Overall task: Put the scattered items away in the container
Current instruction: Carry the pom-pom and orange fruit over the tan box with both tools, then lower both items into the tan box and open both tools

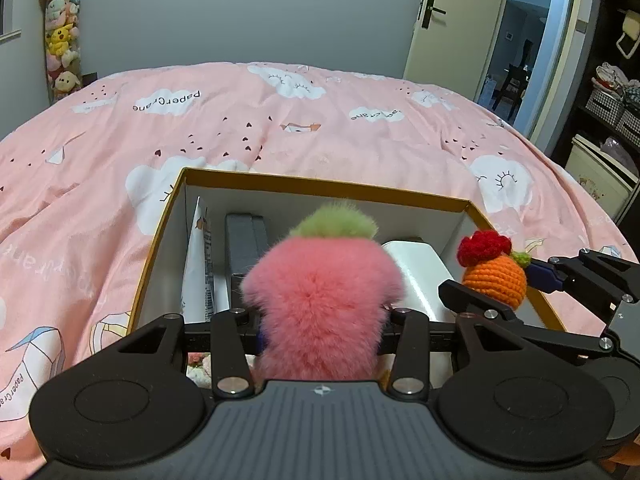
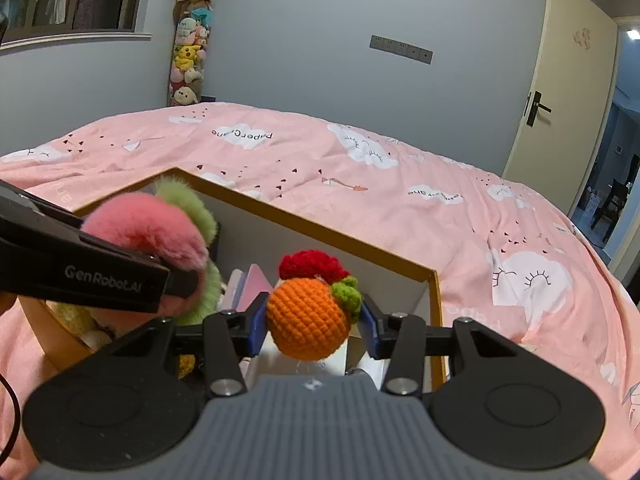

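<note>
An open cardboard box (image 1: pixel 320 188) with a gold rim and white inner walls lies on the pink bedspread. My left gripper (image 1: pixel 320 320) is shut on a fluffy pink toy with a green tuft (image 1: pixel 320 292), held above the box's near side. My right gripper (image 2: pixel 314 320) is shut on an orange crocheted fruit with a red top (image 2: pixel 308 316), over the box's right part. In the left wrist view the orange fruit (image 1: pixel 494 276) and the right gripper come in from the right. In the right wrist view the pink toy (image 2: pixel 152 232) and the box rim (image 2: pixel 320 236) sit at the left.
Inside the box lie a white packet (image 1: pixel 198 264), a dark grey flat case (image 1: pixel 244 244) and a white block (image 1: pixel 420 272). The pink bedspread (image 1: pixel 280 128) stretches all round. A column of plush toys (image 1: pixel 62 36) stands at the wall; a door (image 1: pixel 448 20) is open at the right.
</note>
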`<state>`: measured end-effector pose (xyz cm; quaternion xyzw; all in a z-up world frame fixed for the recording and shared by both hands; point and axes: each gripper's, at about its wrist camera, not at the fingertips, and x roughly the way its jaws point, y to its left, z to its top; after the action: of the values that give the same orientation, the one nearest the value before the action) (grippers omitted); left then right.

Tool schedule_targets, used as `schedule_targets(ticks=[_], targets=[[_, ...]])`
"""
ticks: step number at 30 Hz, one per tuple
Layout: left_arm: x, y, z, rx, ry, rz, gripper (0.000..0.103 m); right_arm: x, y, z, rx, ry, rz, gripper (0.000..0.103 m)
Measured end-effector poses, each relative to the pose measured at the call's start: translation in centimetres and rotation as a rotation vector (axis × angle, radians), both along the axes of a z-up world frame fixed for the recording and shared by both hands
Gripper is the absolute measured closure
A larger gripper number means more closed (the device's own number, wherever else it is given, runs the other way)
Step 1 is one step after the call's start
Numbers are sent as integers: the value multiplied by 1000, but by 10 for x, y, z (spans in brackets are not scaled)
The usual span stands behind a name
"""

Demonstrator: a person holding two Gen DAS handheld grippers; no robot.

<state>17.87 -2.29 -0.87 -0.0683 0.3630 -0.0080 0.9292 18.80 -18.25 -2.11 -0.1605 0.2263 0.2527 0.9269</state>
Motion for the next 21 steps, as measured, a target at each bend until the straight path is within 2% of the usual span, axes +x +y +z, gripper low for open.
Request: schedule_targets(ticks=[13, 21], targets=[[10, 1, -12, 29, 49, 16, 49, -1, 5, -7, -35, 11, 41, 54], [8, 0, -10, 53, 37, 15, 36, -2, 3, -9, -39, 28, 45, 53]])
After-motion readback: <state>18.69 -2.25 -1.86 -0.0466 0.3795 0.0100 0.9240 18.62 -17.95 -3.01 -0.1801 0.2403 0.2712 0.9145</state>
